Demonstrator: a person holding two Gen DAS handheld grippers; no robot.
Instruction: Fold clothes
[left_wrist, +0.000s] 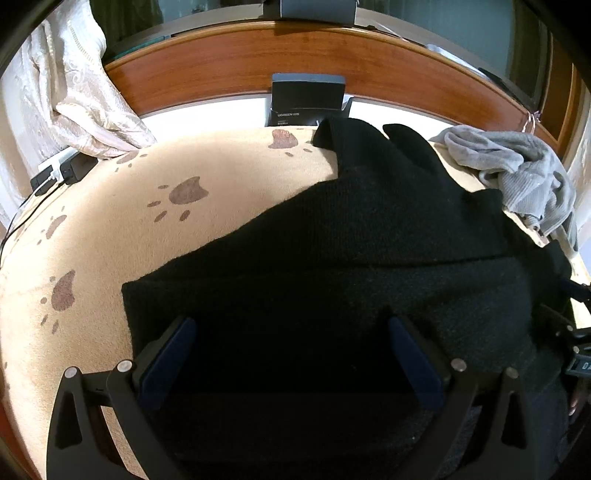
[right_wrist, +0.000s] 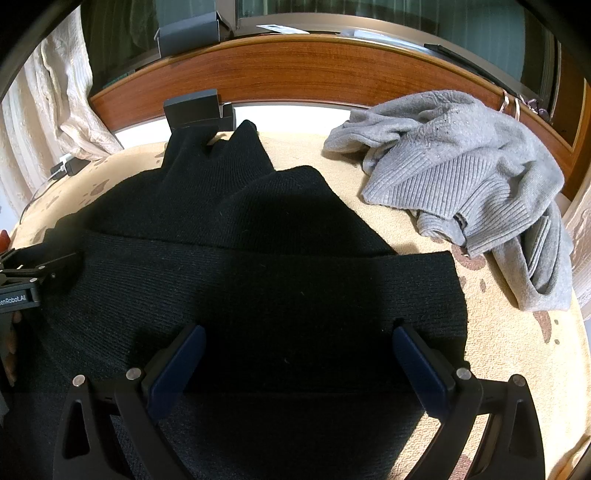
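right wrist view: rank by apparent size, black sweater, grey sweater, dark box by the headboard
1. Black sweater, fills most of the frame, partly because it lies right under the camera.
2. Grey sweater, crumpled, farther back.
3. Dark box, smallest and farthest.

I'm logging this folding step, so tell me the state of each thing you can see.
Black knit sweater: partly folded, flat on the blanket.
Grey ribbed knit garment: crumpled, unfolded.
Beige paw-print blanket: spread out under both garments.
Left gripper: jaws open above the sweater.
Right gripper: jaws open above the sweater.
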